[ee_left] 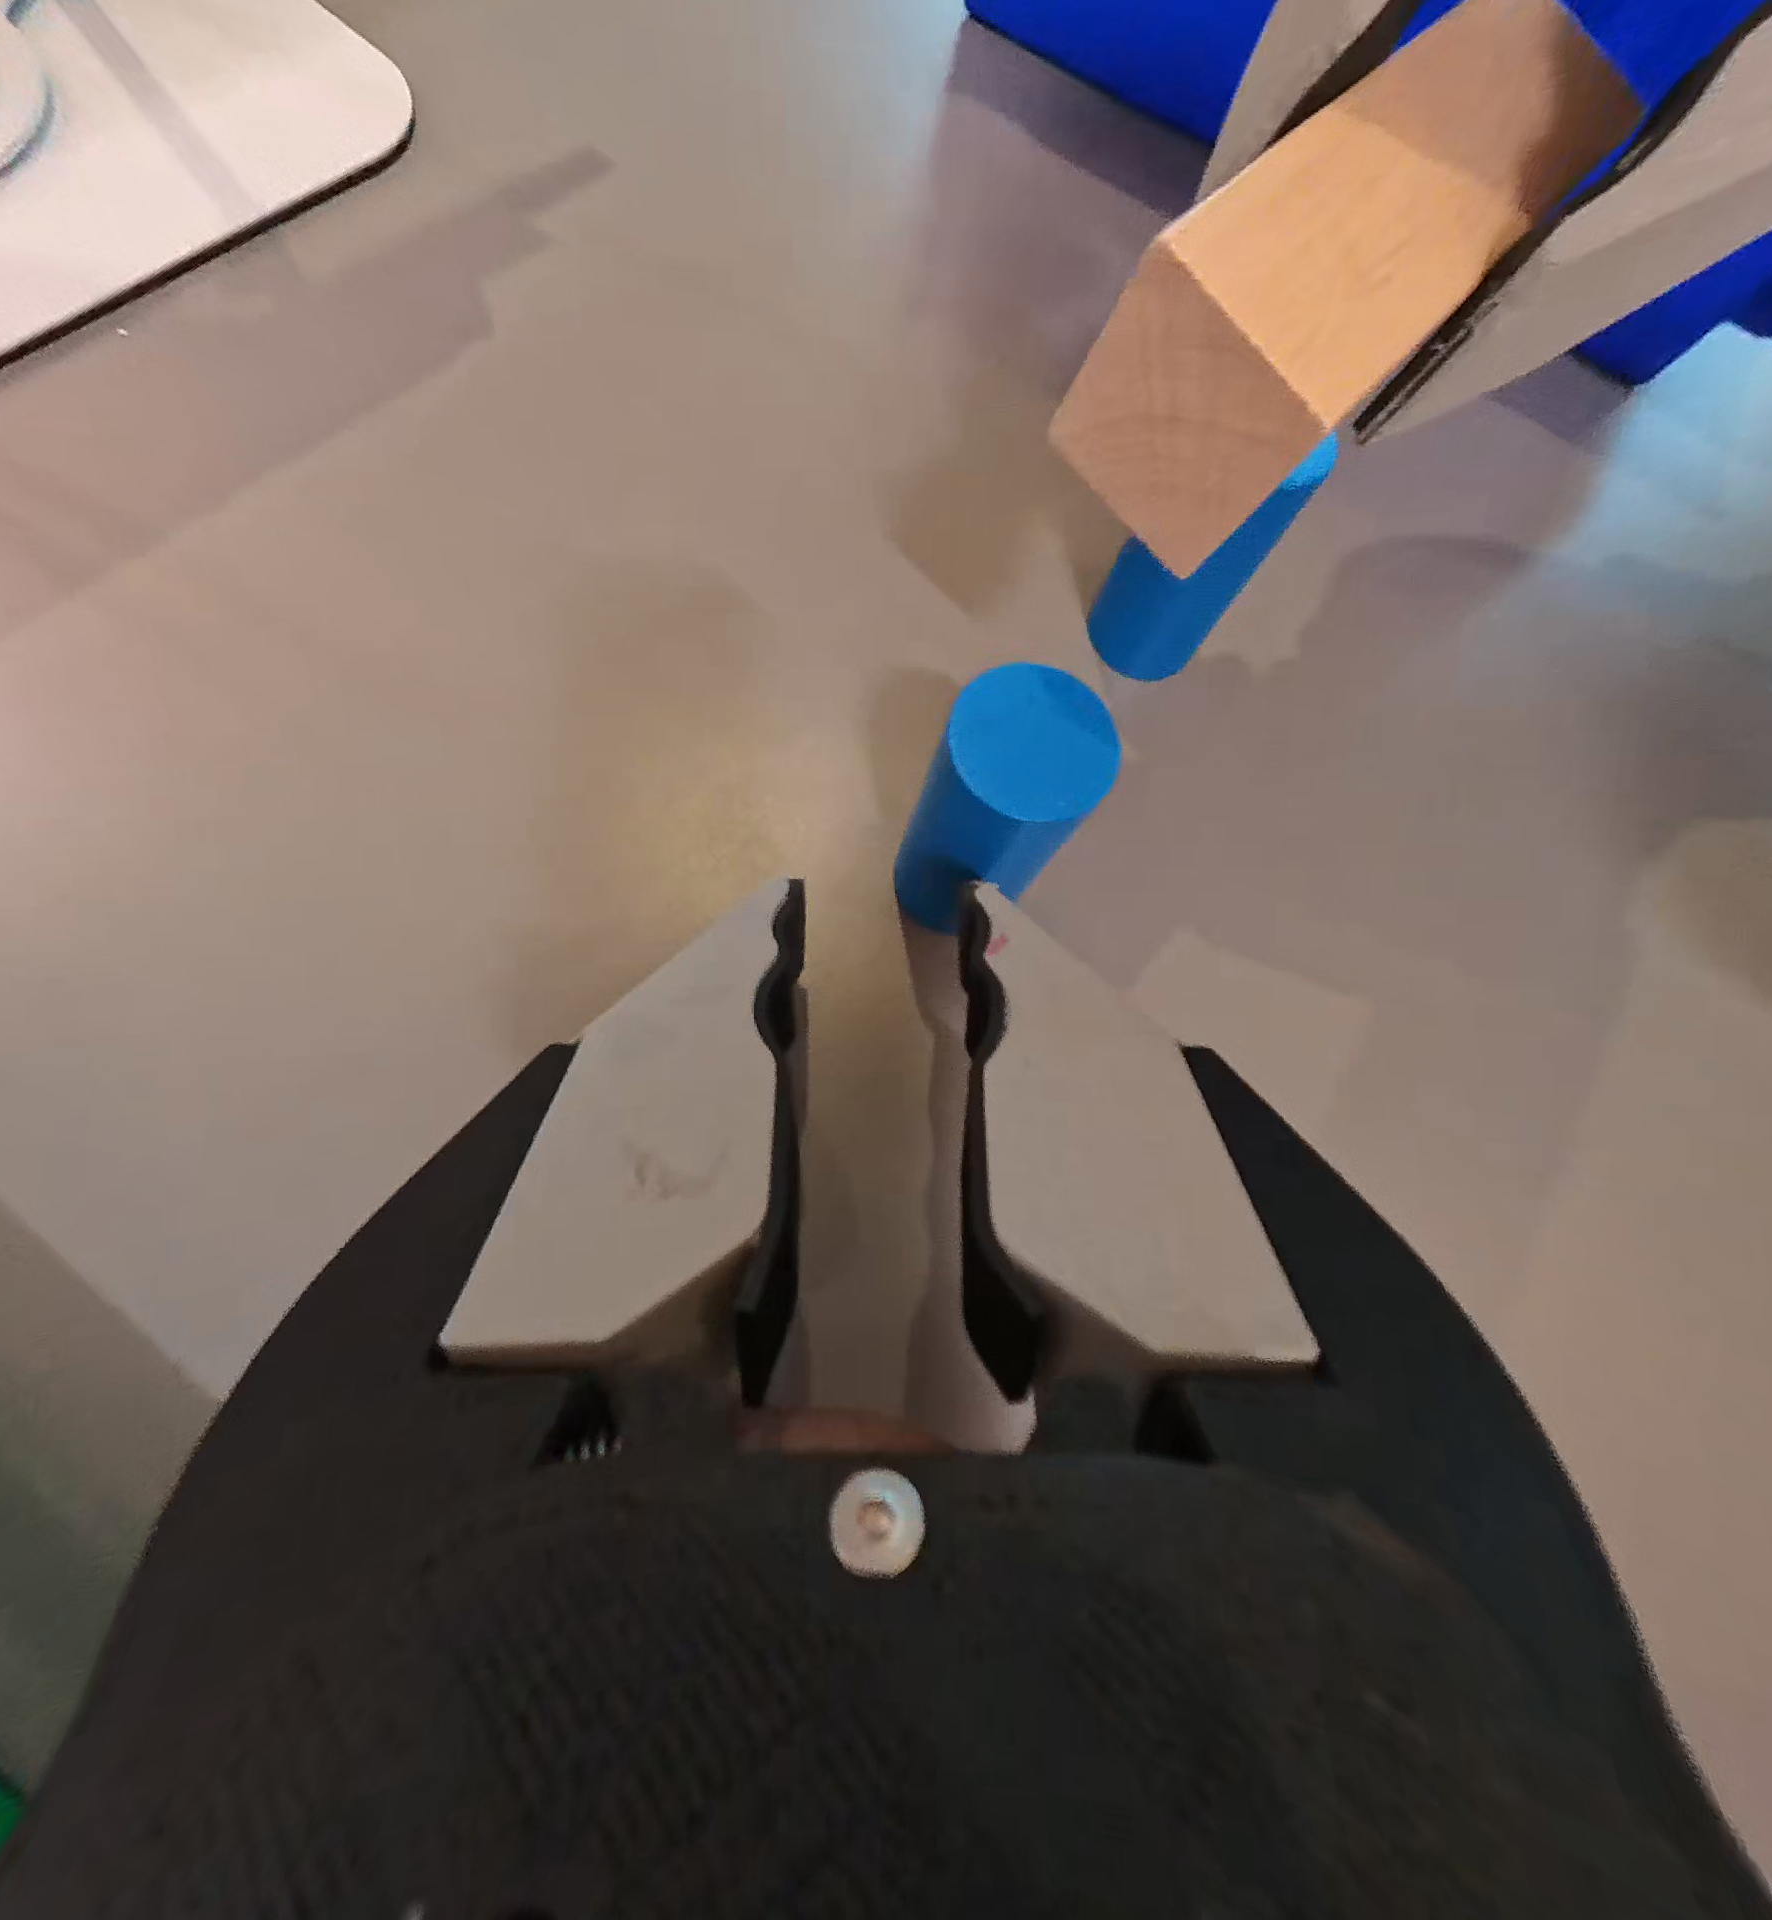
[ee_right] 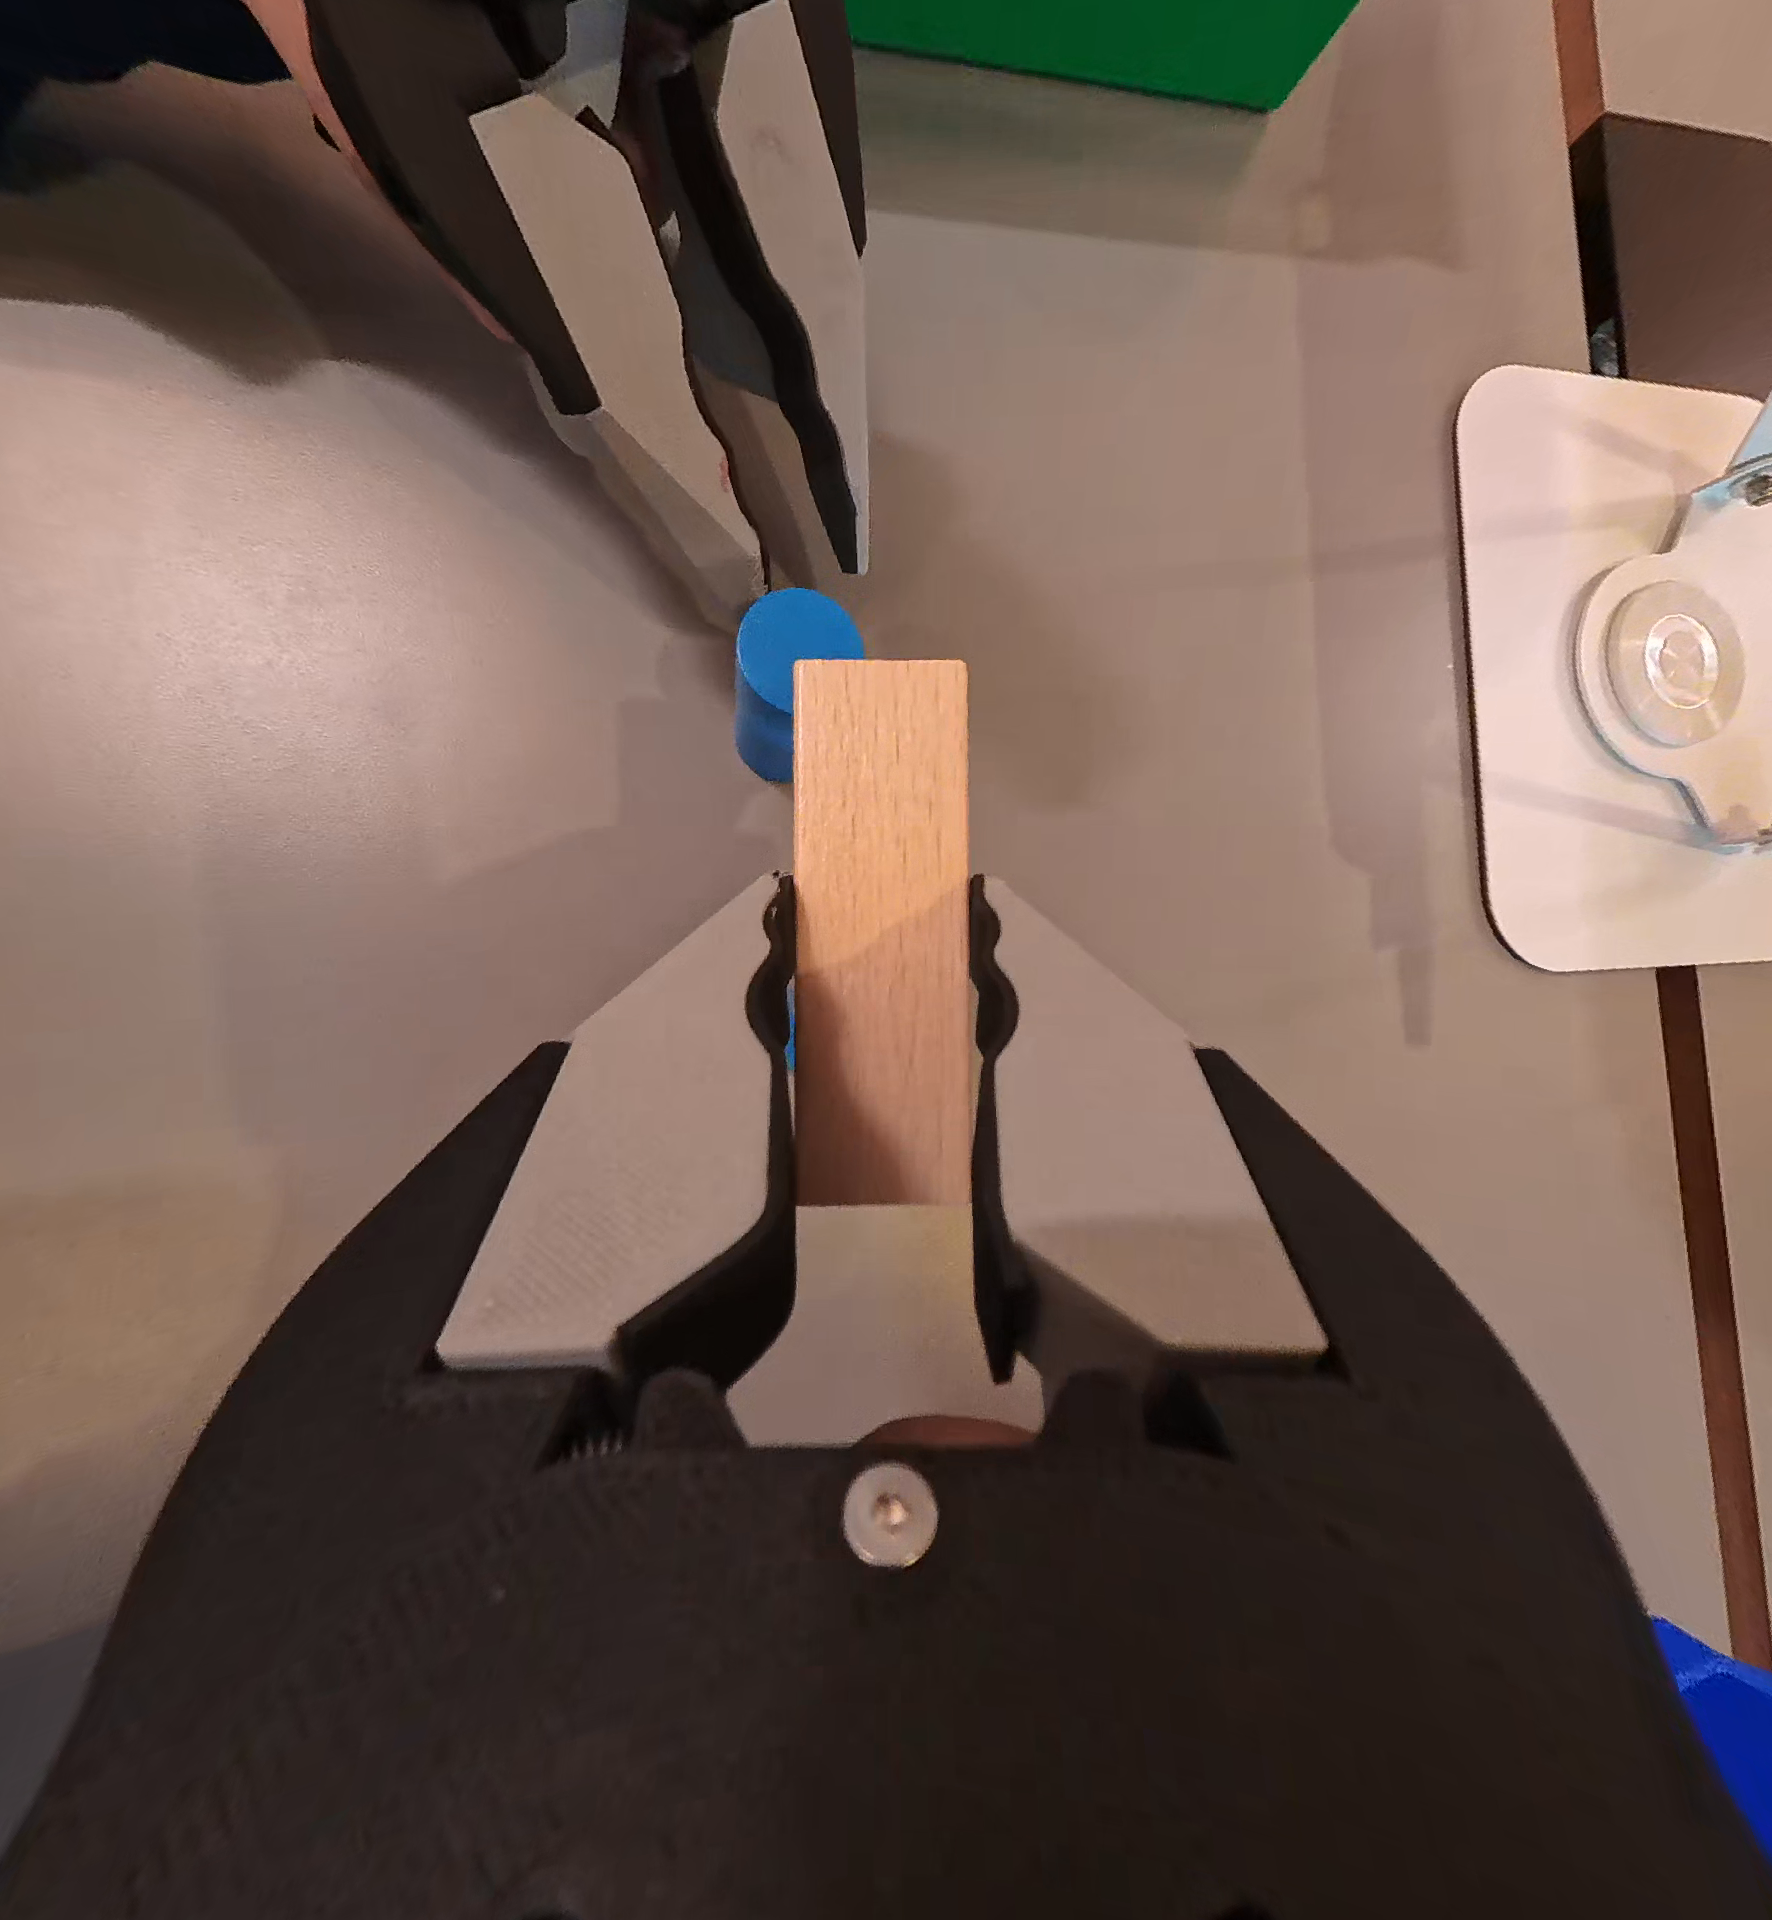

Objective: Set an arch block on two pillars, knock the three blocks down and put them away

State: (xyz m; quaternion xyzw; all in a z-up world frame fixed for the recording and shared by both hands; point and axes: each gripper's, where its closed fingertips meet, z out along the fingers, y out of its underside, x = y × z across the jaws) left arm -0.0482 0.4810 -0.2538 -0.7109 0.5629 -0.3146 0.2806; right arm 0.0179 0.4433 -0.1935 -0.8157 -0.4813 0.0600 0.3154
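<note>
Two blue cylinder pillars stand on the grey table. The near pillar (ee_left: pixel 1027 769) is upright just past my left gripper's (ee_left: pixel 884 894) right fingertip. The left gripper is narrowly open and empty. The far pillar (ee_left: pixel 1162 613) is partly hidden under the pale wooden arch block (ee_left: pixel 1308 312). My right gripper (ee_right: pixel 882 883) is shut on that block (ee_right: pixel 882 831) and holds it lengthwise over the pillars, tilted in the left wrist view. In the right wrist view one pillar (ee_right: pixel 788 665) shows past the block's far end, with the left gripper (ee_right: pixel 804 577) right behind it. The block's underside is hidden.
A white plate with a clear suction mount (ee_right: pixel 1640 665) lies on the table to the right; it shows at top left in the left wrist view (ee_left: pixel 134 156). A blue bin (ee_left: pixel 1121 62) sits behind the right gripper. A green box (ee_right: pixel 1069 42) lies beyond the left gripper. One gripper's finger ends stand about 10 cm off the other's.
</note>
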